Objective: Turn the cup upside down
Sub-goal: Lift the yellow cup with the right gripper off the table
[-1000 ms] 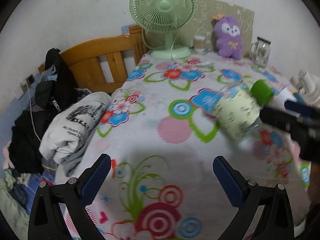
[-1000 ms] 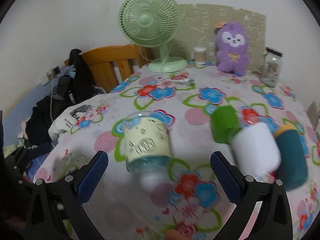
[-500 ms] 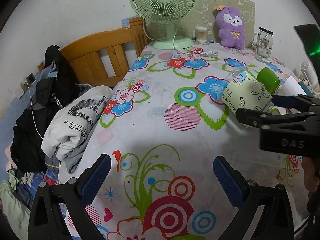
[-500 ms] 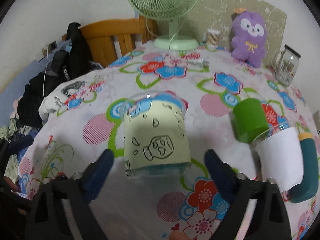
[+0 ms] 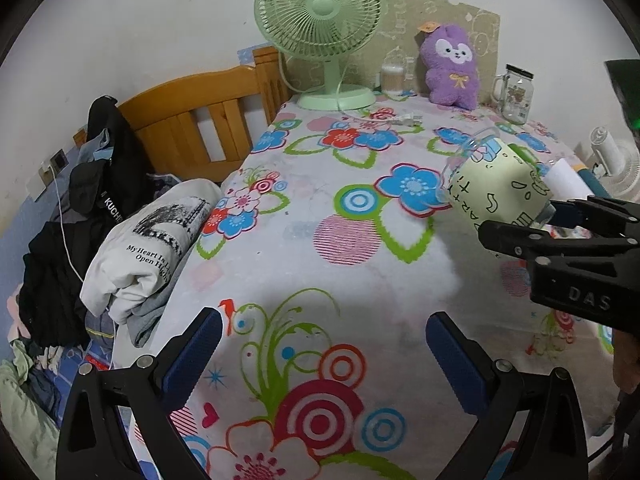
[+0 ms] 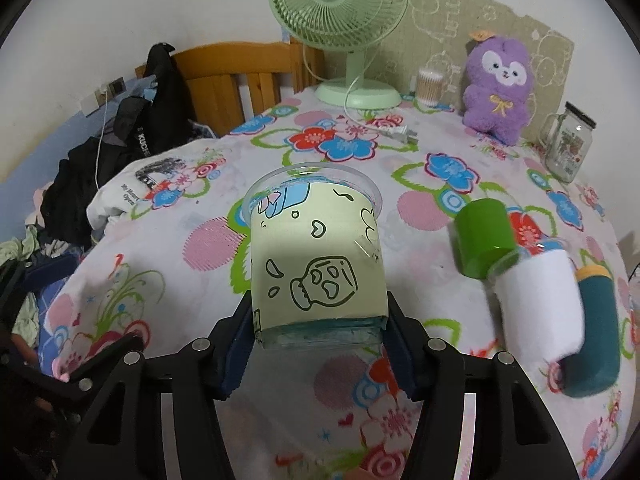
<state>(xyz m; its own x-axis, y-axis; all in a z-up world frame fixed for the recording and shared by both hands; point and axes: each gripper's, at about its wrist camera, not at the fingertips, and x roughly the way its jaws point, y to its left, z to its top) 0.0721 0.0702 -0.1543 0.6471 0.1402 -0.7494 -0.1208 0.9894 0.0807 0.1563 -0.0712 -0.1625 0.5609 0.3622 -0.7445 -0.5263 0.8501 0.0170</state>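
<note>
A clear plastic cup with a pale green printed sleeve lies on its side on the flowered tablecloth, its open rim pointing away from me. My right gripper is shut on the cup's base end. In the left wrist view the same cup shows at the right, held by the right gripper. My left gripper is open and empty, low over the near part of the table.
A green cup, a white-sleeved cup and a teal bottle lie to the right of the held cup. A green fan, a purple plush and a glass jar stand at the back. Clothes hang over the left table edge.
My right gripper has moved forward around the pale green cup and closed on its base end. The left gripper has stayed open and hardly moved.
</note>
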